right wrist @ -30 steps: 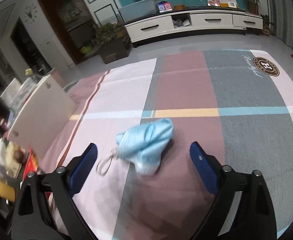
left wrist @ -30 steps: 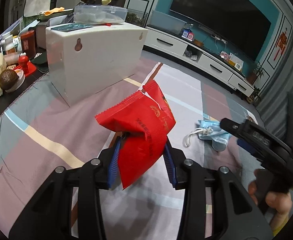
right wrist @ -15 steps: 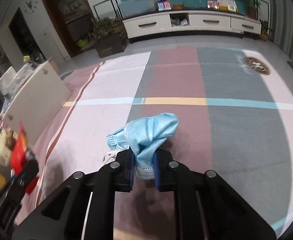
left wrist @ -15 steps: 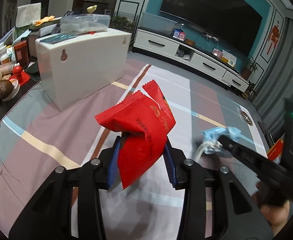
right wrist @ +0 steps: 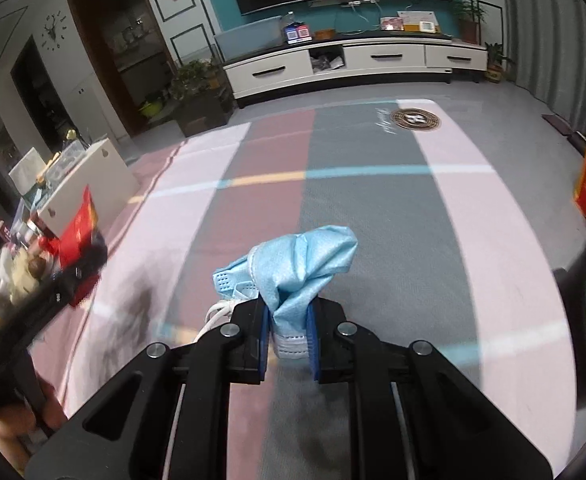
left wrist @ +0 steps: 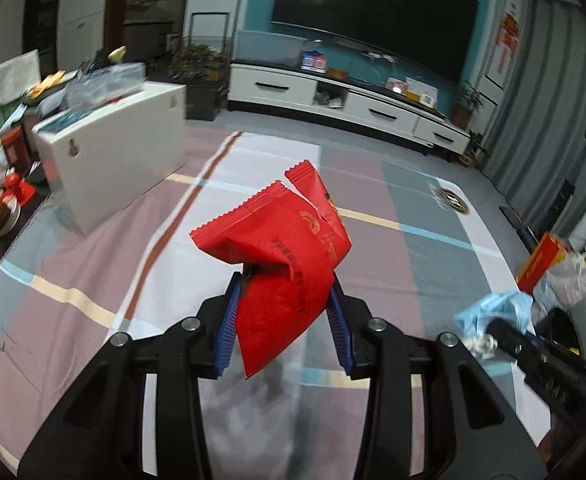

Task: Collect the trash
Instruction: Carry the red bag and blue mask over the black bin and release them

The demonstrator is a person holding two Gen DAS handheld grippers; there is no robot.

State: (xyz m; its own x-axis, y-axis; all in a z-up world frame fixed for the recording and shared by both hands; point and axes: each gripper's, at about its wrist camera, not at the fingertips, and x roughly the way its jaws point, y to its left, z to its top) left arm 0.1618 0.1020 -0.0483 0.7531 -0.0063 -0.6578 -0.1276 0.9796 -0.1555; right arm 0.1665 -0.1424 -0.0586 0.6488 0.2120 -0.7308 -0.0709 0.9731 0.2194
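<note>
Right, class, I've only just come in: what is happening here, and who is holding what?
A person is clearing trash off a striped cloth with two hand-held grippers. The left gripper is shut on a crumpled red snack wrapper, held above the cloth. The right gripper is shut on a blue face mask, also lifted clear. A white box stands to the left.

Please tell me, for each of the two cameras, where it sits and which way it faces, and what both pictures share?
Left wrist: on the left gripper, facing down over the striped cloth toward the TV cabinet; its jaws hold a red wrapper.
Right wrist: on the right gripper, facing likewise; its jaws hold a blue mask; a hand shows at lower left.
Shared: cloth, cabinet, white box, each other's load.
</note>
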